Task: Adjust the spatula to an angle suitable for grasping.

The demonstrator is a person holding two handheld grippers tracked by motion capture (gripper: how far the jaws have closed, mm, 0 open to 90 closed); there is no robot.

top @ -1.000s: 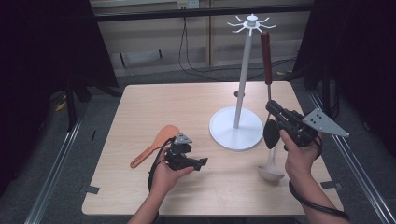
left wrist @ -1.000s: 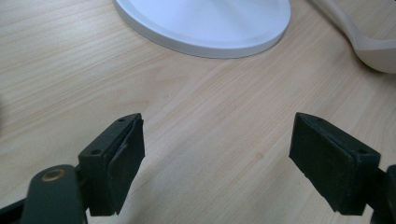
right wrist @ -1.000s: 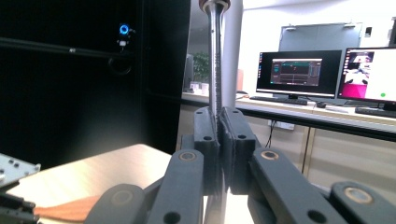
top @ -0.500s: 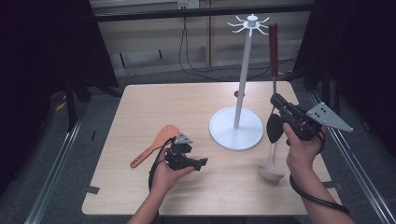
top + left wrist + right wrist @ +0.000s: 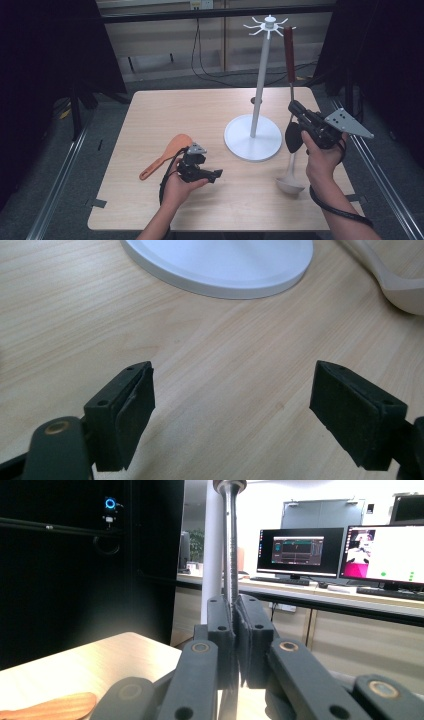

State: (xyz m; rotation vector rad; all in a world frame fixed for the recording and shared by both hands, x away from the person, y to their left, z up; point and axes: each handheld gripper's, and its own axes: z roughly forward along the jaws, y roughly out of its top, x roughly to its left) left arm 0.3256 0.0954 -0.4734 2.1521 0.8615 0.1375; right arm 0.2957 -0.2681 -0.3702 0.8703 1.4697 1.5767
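Inventory, tabletop:

1 x ladle (image 5: 290, 150), metal stem w/ dark red handle, standing near upright at approx 3 o'clock of the table; bowl is resting on the wood, handle top is reaching up beside the rack's hooks.
1 x rack (image 5: 253, 137), white, round base + tall pole + hook crown, sitting right of centre (base also showing at 12 o'clock in the left gripper view).
1 x wooden spatula (image 5: 166, 156), orange-brown, lying flat at approx 8 o'clock, just beside the left hand.
2 x grippers. right gripper (image 5: 295, 111): jaws are pressing tight on the ladle stem, nothing else between them (right gripper view shows the stem rising straight out of the clamped pads). left gripper (image 5: 216, 175): jaws are standing wide apart, holding nothing, hovering low over bare wood and pointing toward 3 o'clock.

Surface: 1 x table (image 5: 200, 112), light wood, rounded corners, standing on grey floor w/ metal rails either side. Room: dark curtains L and R, cables hanging at the rear wall; 2 x lit monitors (image 5: 300, 550) are showing behind the ladle in the right gripper view.

Edges/room: ladle bowl is sitting near the right edge; the far half and the left of the table are lying open.
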